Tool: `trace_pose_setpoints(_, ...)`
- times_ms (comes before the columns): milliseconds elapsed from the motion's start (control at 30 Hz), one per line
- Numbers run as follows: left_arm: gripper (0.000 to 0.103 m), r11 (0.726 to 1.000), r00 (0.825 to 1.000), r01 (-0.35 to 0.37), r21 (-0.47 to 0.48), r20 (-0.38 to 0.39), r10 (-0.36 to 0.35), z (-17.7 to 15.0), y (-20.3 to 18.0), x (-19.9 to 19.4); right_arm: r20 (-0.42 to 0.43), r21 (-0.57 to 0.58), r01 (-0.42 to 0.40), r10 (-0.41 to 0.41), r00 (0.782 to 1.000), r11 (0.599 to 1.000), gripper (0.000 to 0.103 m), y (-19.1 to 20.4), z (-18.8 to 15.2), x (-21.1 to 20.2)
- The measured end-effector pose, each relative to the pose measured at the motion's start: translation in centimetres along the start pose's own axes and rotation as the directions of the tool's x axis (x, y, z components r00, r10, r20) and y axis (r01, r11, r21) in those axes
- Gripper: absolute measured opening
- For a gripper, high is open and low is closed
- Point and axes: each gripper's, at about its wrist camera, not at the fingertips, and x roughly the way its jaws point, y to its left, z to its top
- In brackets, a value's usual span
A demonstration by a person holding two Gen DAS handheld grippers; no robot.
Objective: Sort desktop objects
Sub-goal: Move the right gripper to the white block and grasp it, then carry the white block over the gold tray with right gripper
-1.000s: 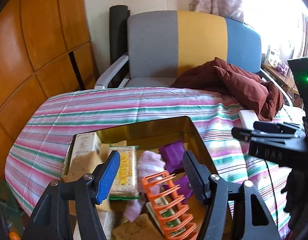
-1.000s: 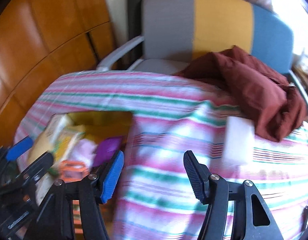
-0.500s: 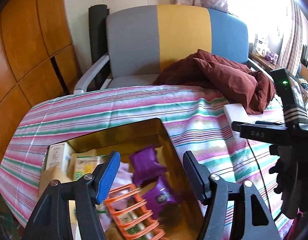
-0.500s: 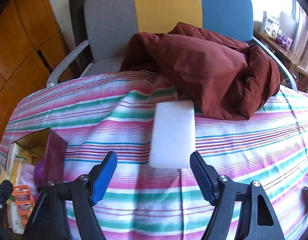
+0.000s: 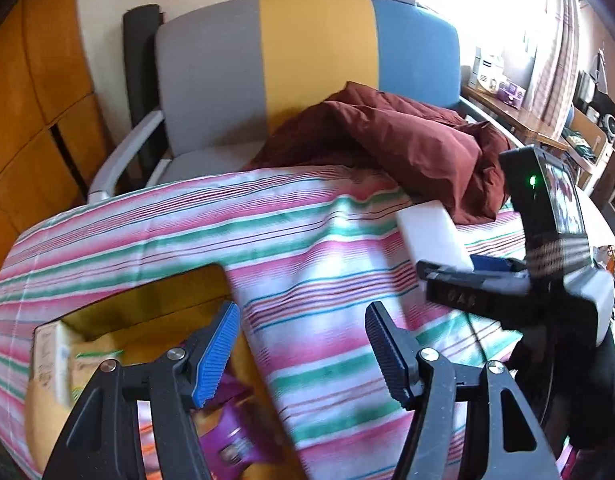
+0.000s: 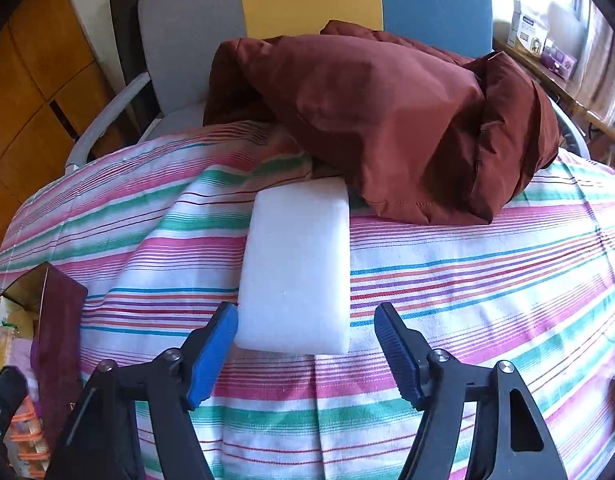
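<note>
A white foam block [image 6: 295,268] lies flat on the striped tablecloth [image 6: 487,280], its far end against a dark red cloth. My right gripper [image 6: 305,354] is open and empty, its fingertips just short of the block's near end. The block also shows in the left wrist view [image 5: 431,236], with the right gripper [image 5: 467,276] at it. My left gripper [image 5: 301,354] is open and empty above the right edge of a brown box [image 5: 155,304] holding purple packets [image 5: 227,436], a cream packet [image 5: 51,360] and other items.
A dark red cloth [image 6: 387,120] is heaped at the table's far edge, against a grey, yellow and blue chair [image 5: 307,60]. Wooden cabinets [image 5: 27,100] stand at the left. A cluttered shelf [image 5: 547,120] is at the right. The box's corner [image 6: 47,312] shows in the right wrist view.
My right gripper has swung right and moved in on the white block. My left gripper has drifted right, from over the box's contents to its right edge.
</note>
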Motion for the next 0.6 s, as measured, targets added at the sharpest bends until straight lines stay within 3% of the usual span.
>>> trace_pose_setpoints(100,0.066,0.999,0.998,0.052,-0.012,-0.032,-0.052,1.6,-0.7,1.7,0.003,-0.018,-0.011,0.011,1.000,1.000,0.070,0.2,0.0,0.5)
trace_pose_setpoints(167,0.066,0.998,0.998,0.058,-0.005,-0.036,-0.058,2.5,-1.3,2.6,0.007,-0.039,-0.028,0.029,1.000,0.999,0.065,0.5,0.0,0.6)
trace_pose_setpoints(333,0.066,0.998,0.996,0.070,-0.005,-0.061,-0.070,4.0,-2.0,4.9,-0.004,-0.076,-0.101,0.101,0.995,0.992,0.027,1.5,0.0,0.9)
trace_pose_setpoints(600,0.066,0.990,0.992,0.122,-0.073,-0.034,-0.124,4.7,-0.6,4.1,0.013,-0.154,-0.182,0.186,0.982,0.971,0.022,3.6,-0.1,0.0)
